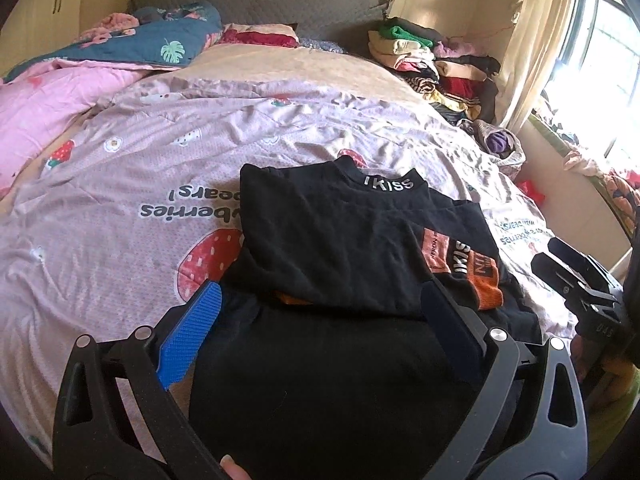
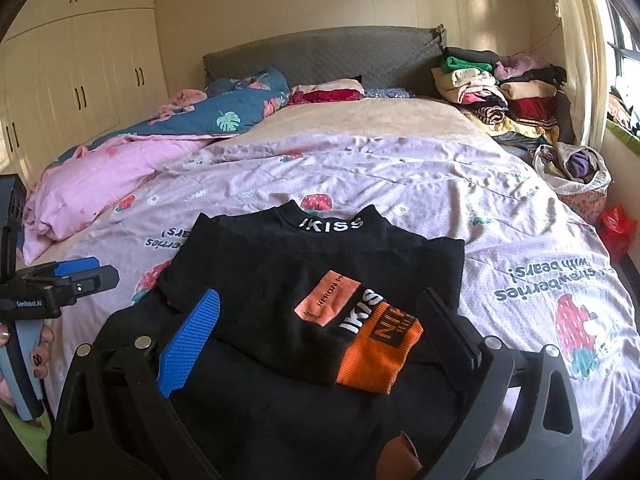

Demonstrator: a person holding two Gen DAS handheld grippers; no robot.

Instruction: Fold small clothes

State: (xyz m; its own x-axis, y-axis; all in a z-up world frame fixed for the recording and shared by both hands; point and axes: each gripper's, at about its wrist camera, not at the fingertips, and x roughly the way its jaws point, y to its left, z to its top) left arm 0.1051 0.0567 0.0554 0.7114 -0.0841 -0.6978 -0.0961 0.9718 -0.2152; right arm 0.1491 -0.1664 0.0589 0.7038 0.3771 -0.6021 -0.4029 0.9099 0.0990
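Observation:
A black sweater (image 1: 328, 240) with "IKISS" on its collar lies partly folded on the pink strawberry-print duvet (image 1: 120, 184). One sleeve with an orange cuff (image 2: 380, 352) is laid across its front. My left gripper (image 1: 320, 300) hovers over the sweater's (image 2: 280, 272) near part, open, with nothing pinched between its blue pads. My right gripper (image 2: 320, 308) hangs over the same near edge beside the cuff, also open and empty. Each gripper shows in the other's view: the right gripper (image 1: 580, 280) at the right edge and the left gripper (image 2: 68, 280) at the left, held by a hand.
A stack of folded clothes (image 2: 500, 88) sits at the bed's back right corner, with a bag of clothes (image 2: 572, 168) and a red bag (image 2: 616, 228) beside it. Rumpled pink and blue quilts (image 1: 60, 92) fill the back left. A wardrobe (image 2: 80, 80) stands on the left.

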